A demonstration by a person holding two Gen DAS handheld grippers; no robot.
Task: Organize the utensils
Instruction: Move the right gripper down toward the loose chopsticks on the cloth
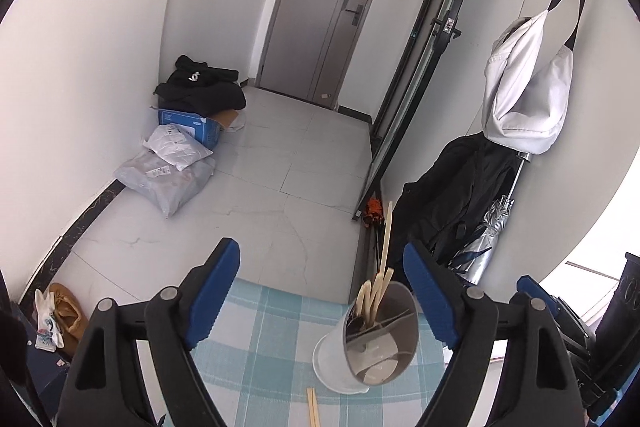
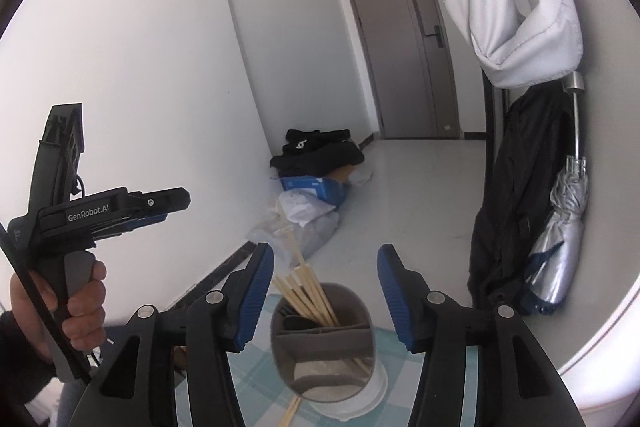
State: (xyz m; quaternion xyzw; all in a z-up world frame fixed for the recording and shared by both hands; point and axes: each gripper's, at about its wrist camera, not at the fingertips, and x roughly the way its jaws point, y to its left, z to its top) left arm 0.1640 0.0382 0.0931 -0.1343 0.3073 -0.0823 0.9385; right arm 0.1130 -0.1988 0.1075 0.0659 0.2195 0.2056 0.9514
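Wooden chopsticks [image 2: 306, 297] mostly standing in divided holder [image 1: 374, 337] on checked cloth [image 1: 260, 339]; one loose pair [image 1: 313, 407] lying beside holder base, left to stow; left gripper [image 1: 320, 291] and right gripper [image 2: 326, 293] both spread, empty.

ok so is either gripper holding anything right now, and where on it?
Nothing is held. Left gripper and right gripper both have jaws open and empty; the chopsticks stand in the holder.
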